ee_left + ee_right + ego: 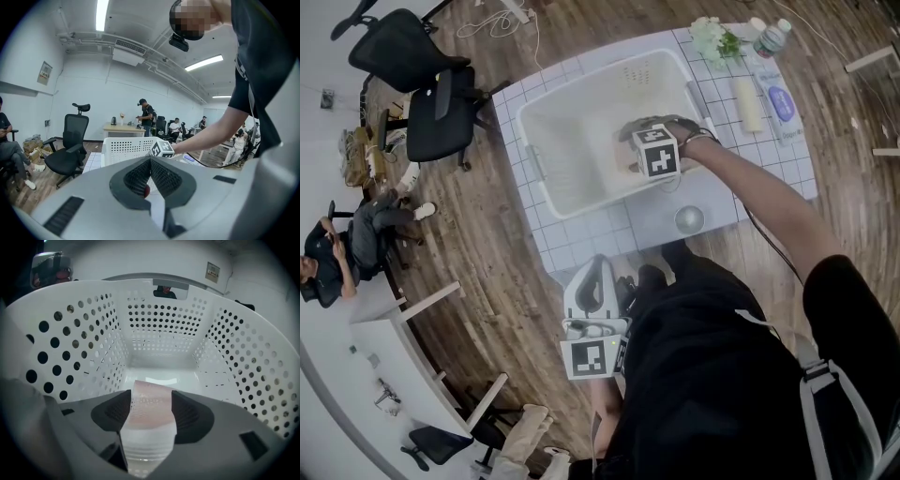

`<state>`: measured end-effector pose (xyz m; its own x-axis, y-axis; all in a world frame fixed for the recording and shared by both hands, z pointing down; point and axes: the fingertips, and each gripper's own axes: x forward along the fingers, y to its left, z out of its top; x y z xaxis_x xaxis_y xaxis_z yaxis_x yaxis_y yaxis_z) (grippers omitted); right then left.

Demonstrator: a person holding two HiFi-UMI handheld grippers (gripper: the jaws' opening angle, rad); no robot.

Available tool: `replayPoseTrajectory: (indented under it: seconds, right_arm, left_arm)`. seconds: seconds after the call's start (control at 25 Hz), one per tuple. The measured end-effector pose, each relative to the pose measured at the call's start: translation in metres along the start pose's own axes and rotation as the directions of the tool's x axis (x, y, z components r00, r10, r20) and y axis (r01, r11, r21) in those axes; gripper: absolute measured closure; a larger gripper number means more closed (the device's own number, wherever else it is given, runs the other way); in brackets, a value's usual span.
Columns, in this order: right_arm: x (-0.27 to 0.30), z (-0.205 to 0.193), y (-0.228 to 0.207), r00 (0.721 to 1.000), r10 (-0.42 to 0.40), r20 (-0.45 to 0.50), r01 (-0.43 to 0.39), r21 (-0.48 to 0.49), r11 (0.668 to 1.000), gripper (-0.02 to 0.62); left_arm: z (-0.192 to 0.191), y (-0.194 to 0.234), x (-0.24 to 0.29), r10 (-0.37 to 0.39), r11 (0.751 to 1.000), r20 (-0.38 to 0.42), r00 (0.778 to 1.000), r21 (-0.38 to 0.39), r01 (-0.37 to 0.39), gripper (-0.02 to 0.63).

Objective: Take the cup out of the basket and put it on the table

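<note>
A white perforated basket (553, 122) stands on the white tiled table (712, 141). My right gripper (636, 155) reaches down inside it, its marker cube over the basket's right half. In the right gripper view a translucent ribbed cup (150, 418) with a pinkish upper part fills the gap between the two dark pads, touching both, so the right gripper (151, 401) is shut on it, with the basket's walls (159, 319) all around. My left gripper (598, 274) hangs by my body in front of the table, its jaws (150, 176) shut on nothing, and looks at the basket (124, 146).
On the table to the right of the basket lie a cream cylinder (748, 103), a tube (780, 101), a bottle (772, 37) and small flowers (712, 37). A round silver object (689, 219) sits near the front edge. Office chairs (431, 112) and a seated person (347, 248) are at the left.
</note>
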<state>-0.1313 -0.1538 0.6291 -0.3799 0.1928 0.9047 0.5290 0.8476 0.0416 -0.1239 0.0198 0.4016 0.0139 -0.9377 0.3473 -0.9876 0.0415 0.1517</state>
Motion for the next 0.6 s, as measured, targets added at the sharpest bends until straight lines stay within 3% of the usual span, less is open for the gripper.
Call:
replayPoseTrajectory:
  seconds: [0.12, 0.6]
  right_arm:
    - [-0.001, -0.002, -0.007, 0.999, -0.039, -0.003, 0.039, -0.013, 0.999, 0.379]
    - [-0.025, 0.012, -0.040, 0.981, -0.182, 0.059, 0.182, 0.021, 0.983, 0.513]
  left_arm:
    - [0.003, -0.001, 0.001, -0.006, 1.000, 0.010, 1.000, -0.005, 0.006, 0.597]
    - [0.003, -0.001, 0.000, -0.012, 1.000, 0.013, 1.000, -0.007, 0.012, 0.597]
